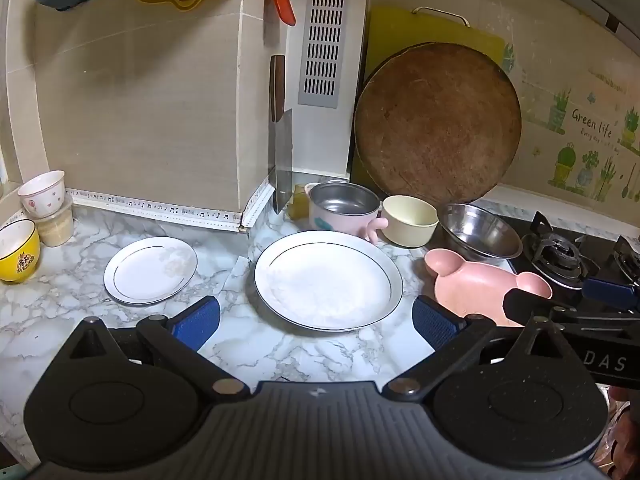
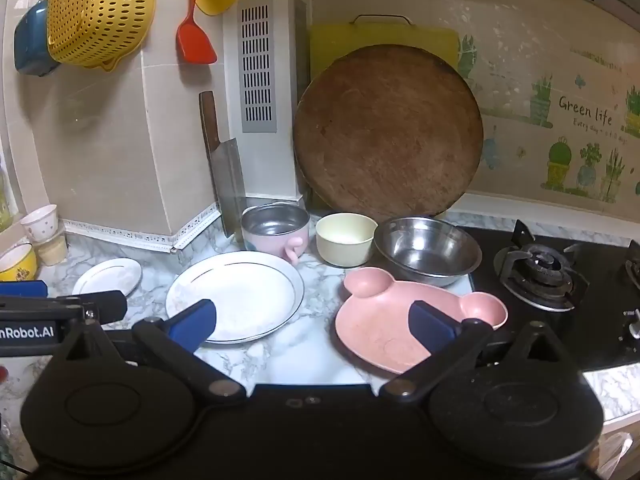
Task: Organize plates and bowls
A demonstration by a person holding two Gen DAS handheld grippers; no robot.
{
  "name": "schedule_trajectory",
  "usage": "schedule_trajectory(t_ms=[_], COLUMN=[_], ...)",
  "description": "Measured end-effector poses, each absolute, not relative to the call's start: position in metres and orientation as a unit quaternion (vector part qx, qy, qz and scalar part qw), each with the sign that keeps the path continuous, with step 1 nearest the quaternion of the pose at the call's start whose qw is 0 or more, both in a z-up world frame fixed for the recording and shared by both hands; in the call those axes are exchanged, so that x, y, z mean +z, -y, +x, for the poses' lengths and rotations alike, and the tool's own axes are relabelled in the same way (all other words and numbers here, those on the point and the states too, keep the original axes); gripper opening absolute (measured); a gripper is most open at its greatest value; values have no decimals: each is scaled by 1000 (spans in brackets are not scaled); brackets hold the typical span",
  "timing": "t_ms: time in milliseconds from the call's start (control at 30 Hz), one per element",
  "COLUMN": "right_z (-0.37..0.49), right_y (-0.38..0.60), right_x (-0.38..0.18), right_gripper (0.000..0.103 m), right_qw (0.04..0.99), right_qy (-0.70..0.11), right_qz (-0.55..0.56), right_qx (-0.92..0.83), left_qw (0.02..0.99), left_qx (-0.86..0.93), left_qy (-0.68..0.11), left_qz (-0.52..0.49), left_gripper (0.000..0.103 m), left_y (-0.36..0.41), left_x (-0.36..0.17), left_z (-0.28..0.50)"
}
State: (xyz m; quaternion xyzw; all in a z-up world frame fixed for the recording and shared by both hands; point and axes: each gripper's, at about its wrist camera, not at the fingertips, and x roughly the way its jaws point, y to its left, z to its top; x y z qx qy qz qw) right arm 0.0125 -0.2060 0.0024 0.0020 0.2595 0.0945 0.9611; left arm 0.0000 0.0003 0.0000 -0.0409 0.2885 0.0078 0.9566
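A large white plate (image 1: pixel 328 280) (image 2: pixel 236 296) lies on the marble counter, with a small white plate (image 1: pixel 150 270) (image 2: pixel 107 276) to its left. To the right lies a pink bear-shaped plate (image 1: pixel 480 286) (image 2: pixel 400 320). Behind stand a pink steel-lined bowl (image 1: pixel 344 208) (image 2: pixel 276 230), a cream bowl (image 1: pixel 410 220) (image 2: pixel 346 238) and a steel bowl (image 1: pixel 480 232) (image 2: pixel 428 250). My left gripper (image 1: pixel 316 322) hovers open in front of the large plate. My right gripper (image 2: pixel 312 326) hangs open between the large plate and the pink plate, holding nothing.
A round wooden board (image 1: pixel 438 124) and a cleaver (image 1: pixel 280 160) lean on the back wall. A gas hob (image 2: pixel 540 272) lies at the right. A yellow bowl (image 1: pixel 18 250) and stacked cups (image 1: pixel 44 196) stand at far left. A colander (image 2: pixel 100 12) hangs above.
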Motion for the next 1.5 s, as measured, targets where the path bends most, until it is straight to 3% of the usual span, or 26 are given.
schedule_trajectory(t_ms=[1500], right_z=[16], right_y=[205], right_x=[17], right_gripper=[103], right_qw=[958], right_qy=[-266], right_qz=[5], right_qx=[105], left_qw=[953], left_qx=[-3], left_qy=[-299], left_qz=[-46], left_gripper=[103], left_y=[-6], left_x=[7], left_z=[7])
